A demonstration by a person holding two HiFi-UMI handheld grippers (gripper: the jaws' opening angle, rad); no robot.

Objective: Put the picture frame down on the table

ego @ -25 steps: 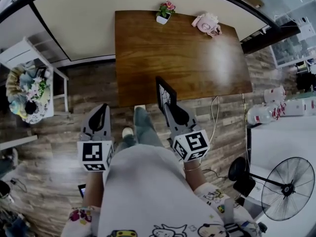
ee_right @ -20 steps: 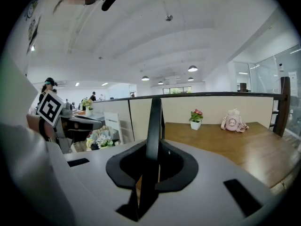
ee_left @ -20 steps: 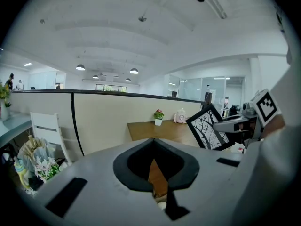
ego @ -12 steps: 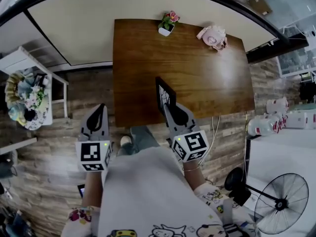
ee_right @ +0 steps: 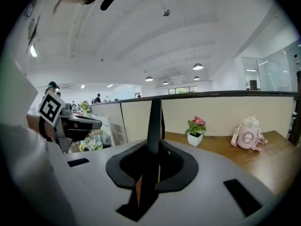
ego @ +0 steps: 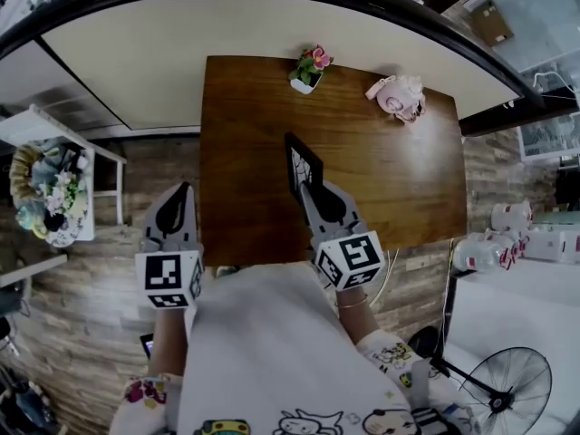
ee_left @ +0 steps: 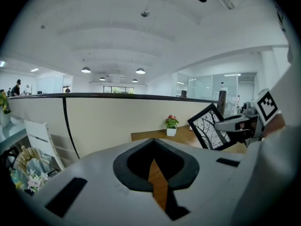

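A black picture frame (ego: 303,164) with a tree print stands upright, lifted over the near part of the brown wooden table (ego: 399,179). My right gripper (ego: 307,189) is shut on its lower edge. The right gripper view shows the picture frame (ee_right: 154,119) edge-on between the jaws. The left gripper view has the picture frame (ee_left: 210,127) tilted at the right. My left gripper (ego: 186,193) hangs left of the table over the floor. Its jaws stand together with nothing between them, and only a thin slit shows in my left gripper (ee_left: 154,147).
A small flower pot (ego: 307,69) and a pink bottle (ego: 400,95) stand at the table's far edge against a cream partition (ego: 163,62). A white rack with flowers (ego: 50,184) is at the left. A white desk (ego: 517,306) and a fan (ego: 507,392) are at the right.
Both grippers have moved forward towards the table. The frame, earlier at the table's near edge, now hangs over the tabletop. The person's legs have dropped out of sight.
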